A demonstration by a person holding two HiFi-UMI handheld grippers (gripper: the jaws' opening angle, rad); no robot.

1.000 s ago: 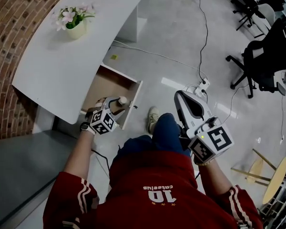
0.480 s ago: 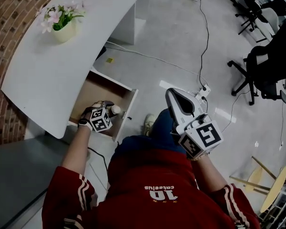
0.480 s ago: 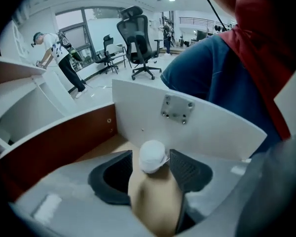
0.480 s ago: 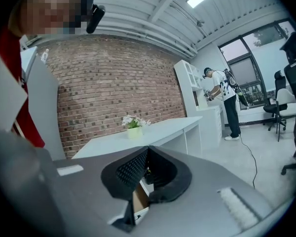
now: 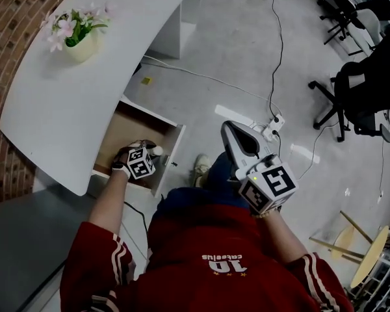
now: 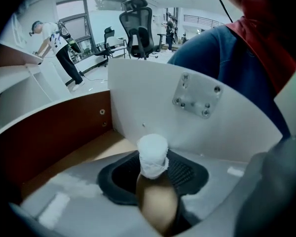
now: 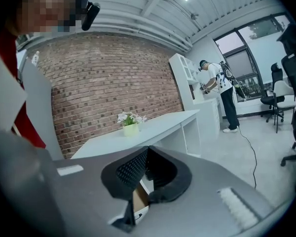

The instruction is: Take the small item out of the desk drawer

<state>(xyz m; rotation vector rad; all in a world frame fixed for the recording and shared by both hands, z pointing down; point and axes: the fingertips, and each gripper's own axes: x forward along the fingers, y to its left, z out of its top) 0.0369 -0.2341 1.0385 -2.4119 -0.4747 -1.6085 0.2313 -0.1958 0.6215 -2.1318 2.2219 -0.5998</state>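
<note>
The open drawer [image 5: 127, 132] hangs under the curved white desk [image 5: 71, 103]. My left gripper [image 5: 147, 152] is down inside it, by the drawer's front panel [image 6: 197, 117]. A small tan bottle with a white cap [image 6: 153, 157] lies between its jaws, cap pointing away toward that panel. The jaws are closing on it, and the black pads sit against its sides. The cap [image 5: 156, 151] shows just past the marker cube in the head view. My right gripper [image 5: 233, 132] is held over the person's knee, well away from the drawer, shut with nothing in it [image 7: 144, 181].
A flower pot [image 5: 78, 41] stands on the desk's far end, with a brick wall [image 5: 13, 18] behind. On the floor lie a power strip with cables [image 5: 273, 123]. Office chairs [image 5: 367, 83] stand at the right, a wooden stool [image 5: 370, 252] at the lower right.
My left gripper has gone deeper into the drawer onto the bottle and its jaws have narrowed around it. The right gripper has drifted a little to the left.
</note>
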